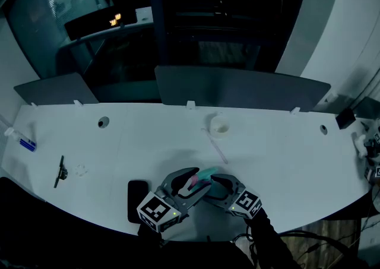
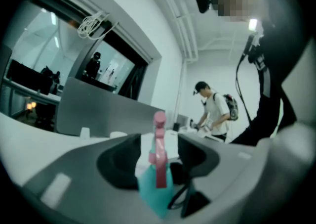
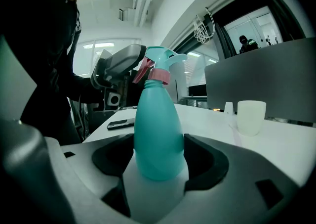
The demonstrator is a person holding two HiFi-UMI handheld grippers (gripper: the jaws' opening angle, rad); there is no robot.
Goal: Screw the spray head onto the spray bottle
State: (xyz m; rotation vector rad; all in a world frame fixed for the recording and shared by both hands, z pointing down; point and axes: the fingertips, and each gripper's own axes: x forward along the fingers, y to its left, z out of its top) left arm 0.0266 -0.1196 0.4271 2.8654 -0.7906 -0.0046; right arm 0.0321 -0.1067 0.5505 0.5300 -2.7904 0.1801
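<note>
A teal spray bottle (image 3: 158,134) stands upright near the table's front edge, and my right gripper (image 3: 159,156) is shut on its body. On its neck sits the spray head (image 3: 159,67), teal with a pink collar and pink trigger. My left gripper (image 2: 158,154) faces it from the other side, jaws open on either side of the pink trigger (image 2: 160,151) with a gap showing at each pad. In the head view the bottle (image 1: 208,174) lies between my left gripper (image 1: 195,183) and my right gripper (image 1: 217,182).
A black phone (image 1: 137,199) lies just left of the grippers. A white cup (image 1: 219,126) and a thin stick (image 1: 217,148) sit farther back. A black tool (image 1: 60,171) lies at the left. Grey divider panels (image 1: 237,86) line the back edge. A person (image 2: 213,112) stands far off.
</note>
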